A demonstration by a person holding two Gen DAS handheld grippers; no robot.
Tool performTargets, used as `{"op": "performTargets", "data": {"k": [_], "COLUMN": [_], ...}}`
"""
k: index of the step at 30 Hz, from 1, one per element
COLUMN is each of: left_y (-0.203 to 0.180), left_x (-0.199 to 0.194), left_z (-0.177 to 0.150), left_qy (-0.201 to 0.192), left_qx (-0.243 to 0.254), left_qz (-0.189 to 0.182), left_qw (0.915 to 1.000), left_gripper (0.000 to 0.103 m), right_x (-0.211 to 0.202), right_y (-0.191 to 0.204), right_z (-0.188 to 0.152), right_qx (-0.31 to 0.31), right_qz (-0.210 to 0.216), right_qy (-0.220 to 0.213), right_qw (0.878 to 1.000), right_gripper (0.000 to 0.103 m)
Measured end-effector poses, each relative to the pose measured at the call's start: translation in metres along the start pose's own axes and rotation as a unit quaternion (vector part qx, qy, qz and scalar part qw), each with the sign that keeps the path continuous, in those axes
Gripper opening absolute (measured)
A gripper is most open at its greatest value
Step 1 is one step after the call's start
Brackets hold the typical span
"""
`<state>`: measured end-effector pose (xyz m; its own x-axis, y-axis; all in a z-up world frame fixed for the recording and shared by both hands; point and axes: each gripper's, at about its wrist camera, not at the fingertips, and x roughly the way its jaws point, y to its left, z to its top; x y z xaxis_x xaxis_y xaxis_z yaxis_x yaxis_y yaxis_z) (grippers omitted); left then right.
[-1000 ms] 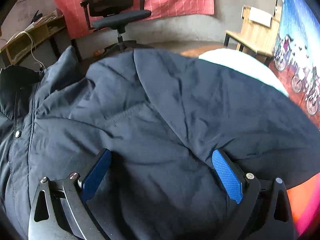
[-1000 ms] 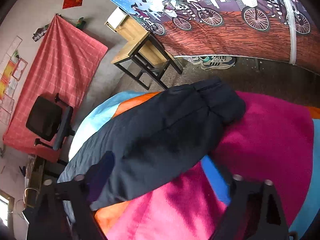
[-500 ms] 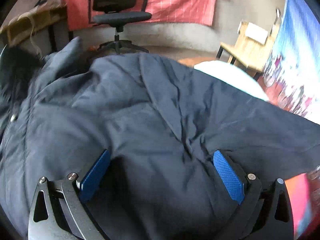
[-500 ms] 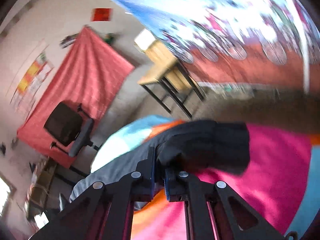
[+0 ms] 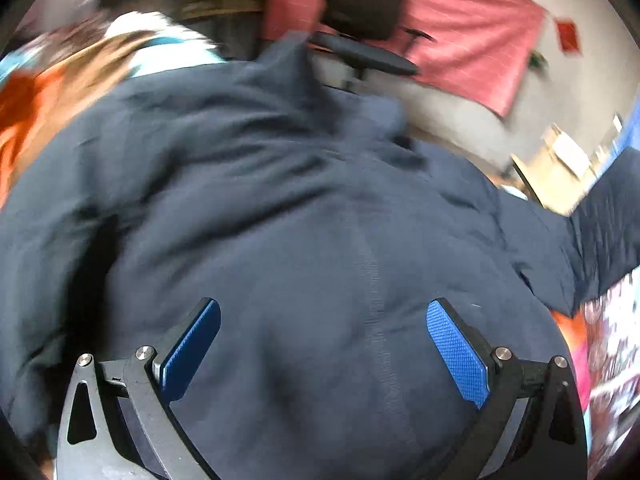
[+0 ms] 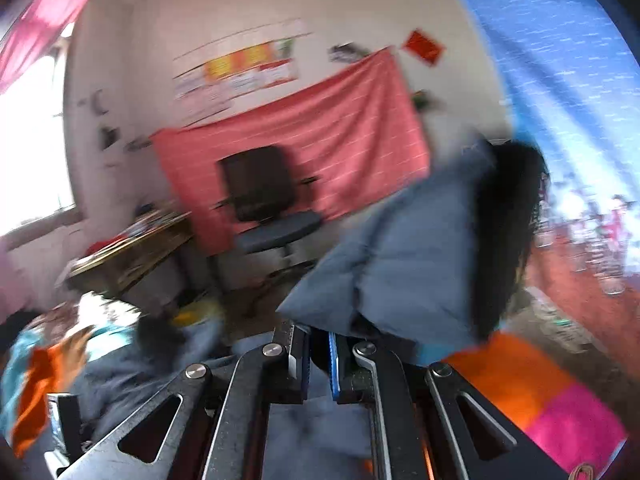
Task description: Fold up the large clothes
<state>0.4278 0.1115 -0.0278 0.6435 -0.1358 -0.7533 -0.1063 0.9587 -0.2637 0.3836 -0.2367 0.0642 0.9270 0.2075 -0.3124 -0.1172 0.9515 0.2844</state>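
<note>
A large dark navy padded jacket (image 5: 304, 220) lies spread on a bright patchwork cover and fills the left wrist view. My left gripper (image 5: 324, 340) is open, its blue pads (image 5: 456, 352) wide apart just over the jacket's body, holding nothing. My right gripper (image 6: 318, 360) is shut on the jacket's sleeve (image 6: 404, 264) and holds it lifted in the air, the cuff end hanging to the right. The lifted sleeve also shows at the right edge of the left wrist view (image 5: 604, 216). Both views are blurred by motion.
The orange, pink and teal cover (image 6: 536, 392) lies under the jacket. A black office chair (image 6: 264, 208) stands before a red wall cloth (image 6: 320, 128). A cluttered wooden desk (image 6: 132, 248) is at left, a wooden table (image 5: 560, 176) at right.
My right gripper closed on the sleeve end and swung it up off the cover and toward the left. My left gripper stayed open and turned over the jacket's body.
</note>
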Motion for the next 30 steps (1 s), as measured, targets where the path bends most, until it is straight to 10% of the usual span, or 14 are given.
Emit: {"op": "performTargets", "data": {"k": [12,22,30], "left_y": [0.108,0.133,0.104], "left_x": [-0.111,-0.132,-0.095], "left_z": [-0.022,-0.025,-0.025], "left_qy": [-0.089,-0.133,-0.112], "left_qx": [-0.091,-0.107,-0.058], "left_qz": [0.038,0.036,0.001], "left_qw": [0.9912,0.9847,0.9920], "left_gripper": [0.101,0.101,0.101], "right_x": [0.047,0.078,0.074], "right_y": [0.201,0.265,0.223], "right_z": [-0.093,-0.182,-0.188], "right_qx": [-0.163,-0.220,-0.152], "right_qz": [0.143,0.166,0.245], "right_qy": [0.110,0.259,0.370], "right_qw": [0.970,0.926,0.883], "right_gripper": [0.007,0.015,0.081]}}
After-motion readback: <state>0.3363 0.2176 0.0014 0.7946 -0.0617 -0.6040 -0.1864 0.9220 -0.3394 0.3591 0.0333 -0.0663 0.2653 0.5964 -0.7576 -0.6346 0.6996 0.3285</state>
